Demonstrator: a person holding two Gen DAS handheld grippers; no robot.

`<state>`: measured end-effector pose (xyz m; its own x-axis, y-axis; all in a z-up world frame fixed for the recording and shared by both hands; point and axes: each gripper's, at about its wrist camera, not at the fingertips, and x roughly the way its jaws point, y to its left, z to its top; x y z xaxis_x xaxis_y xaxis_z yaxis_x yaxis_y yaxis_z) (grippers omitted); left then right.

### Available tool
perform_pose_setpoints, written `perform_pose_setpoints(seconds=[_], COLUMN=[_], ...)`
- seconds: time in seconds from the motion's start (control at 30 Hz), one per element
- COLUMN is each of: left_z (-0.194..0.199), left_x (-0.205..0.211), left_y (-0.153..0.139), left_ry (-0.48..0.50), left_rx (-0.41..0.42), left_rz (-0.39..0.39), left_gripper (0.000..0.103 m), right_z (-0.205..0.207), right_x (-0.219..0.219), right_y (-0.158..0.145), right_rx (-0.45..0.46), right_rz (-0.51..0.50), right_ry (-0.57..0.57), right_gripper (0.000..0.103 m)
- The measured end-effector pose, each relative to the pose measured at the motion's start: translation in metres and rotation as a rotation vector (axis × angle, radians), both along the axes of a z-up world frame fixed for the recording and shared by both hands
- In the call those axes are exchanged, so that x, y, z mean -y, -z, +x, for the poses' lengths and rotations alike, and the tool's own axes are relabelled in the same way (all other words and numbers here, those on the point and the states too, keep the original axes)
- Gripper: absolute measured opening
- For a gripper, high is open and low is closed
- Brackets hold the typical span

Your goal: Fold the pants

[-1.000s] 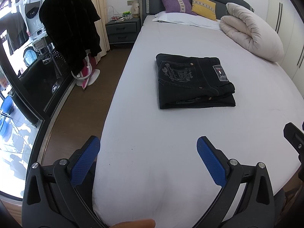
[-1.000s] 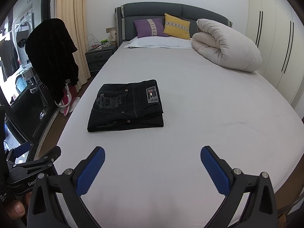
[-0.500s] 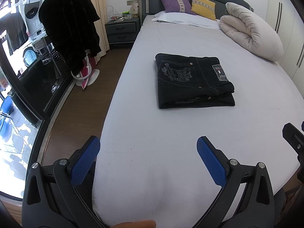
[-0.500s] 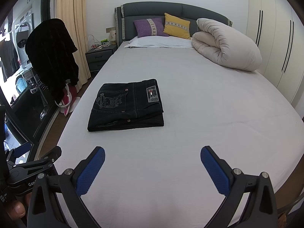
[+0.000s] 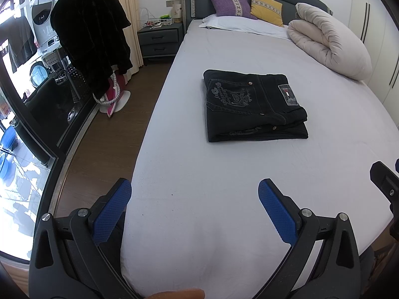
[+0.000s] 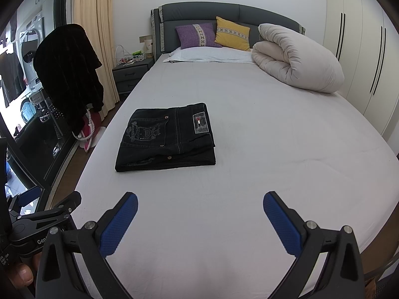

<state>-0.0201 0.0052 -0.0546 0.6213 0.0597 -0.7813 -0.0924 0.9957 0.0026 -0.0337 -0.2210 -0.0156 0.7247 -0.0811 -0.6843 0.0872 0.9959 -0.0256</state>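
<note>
We are holding the left gripper (image 5: 194, 199) and the right gripper (image 6: 200, 213) wide apart and empty over the bed (image 6: 261, 154). The folded black jeans (image 6: 167, 138) are lying at eleven o'clock of the right tongs, well apart, nothing lying between. A rolled duvet (image 6: 296, 58) is resting at two o'clock.

You have one pair of folded black pants (image 5: 254, 107) on one bed (image 5: 224, 186), at twelve o'clock from your two grippers, the left gripper (image 5: 194, 194) and the right gripper (image 6: 199, 206). At the headboard you can count two cushions, one purple cushion (image 6: 197, 35) and one yellow cushion (image 6: 232, 36), plus one white pillow (image 6: 212, 56) and one rolled duvet (image 6: 296, 58) at one o'clock. At ten o'clock you have one nightstand (image 6: 129, 74) and one dark coat (image 6: 67, 74).
</note>
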Motion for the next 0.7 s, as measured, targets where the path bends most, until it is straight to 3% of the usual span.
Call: perform_pose_setpoints(seconds=[0.7], left_z=[0.0005], left_x=[-0.0001], left_y=[-0.0005], left_ry=[0.001], left_rx=[0.000], left_rz=[0.001], left_gripper=[0.103], right_z=[-0.0008], right_x=[-0.0008], right_y=[0.0015], right_rx=[-0.002], right_rz=[0.001], right_ry=[-0.002], right_gripper=[0.103])
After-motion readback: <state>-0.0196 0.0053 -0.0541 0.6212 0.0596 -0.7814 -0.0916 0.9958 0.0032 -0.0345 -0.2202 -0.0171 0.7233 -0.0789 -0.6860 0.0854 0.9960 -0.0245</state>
